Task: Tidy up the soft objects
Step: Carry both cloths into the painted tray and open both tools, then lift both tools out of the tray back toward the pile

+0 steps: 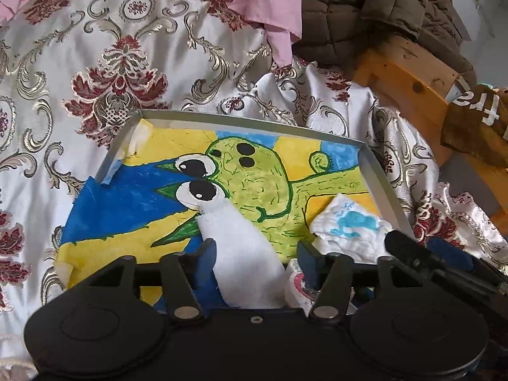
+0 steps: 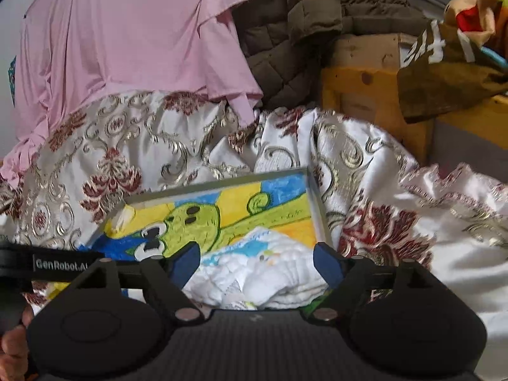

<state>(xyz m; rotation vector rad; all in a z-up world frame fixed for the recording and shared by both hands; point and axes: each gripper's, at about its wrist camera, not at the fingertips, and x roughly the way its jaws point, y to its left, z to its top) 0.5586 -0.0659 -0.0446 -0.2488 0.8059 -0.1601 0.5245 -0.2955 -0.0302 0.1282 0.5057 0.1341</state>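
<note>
Resting on a brocade bedspread [image 1: 95, 73], a shallow grey tray [image 1: 254, 120] is lined with a painted cartoon picture [image 1: 260, 184] in blue, yellow and green. Inside it, near the right rim toward the near corner, lies a folded white cloth with a blue whale print [image 1: 347, 222]; a plain white cloth strip [image 1: 241, 254] lies over the picture's near middle. The left gripper [image 1: 255, 250] stands partly open, its blue pads on either side of the strip without pressing it. The right gripper [image 2: 257, 263] is spread wide over the folded whale cloth, whose edges sit just inside the pads; no grip is visible. A pink garment [image 2: 127, 41] drapes beyond the tray.
</note>
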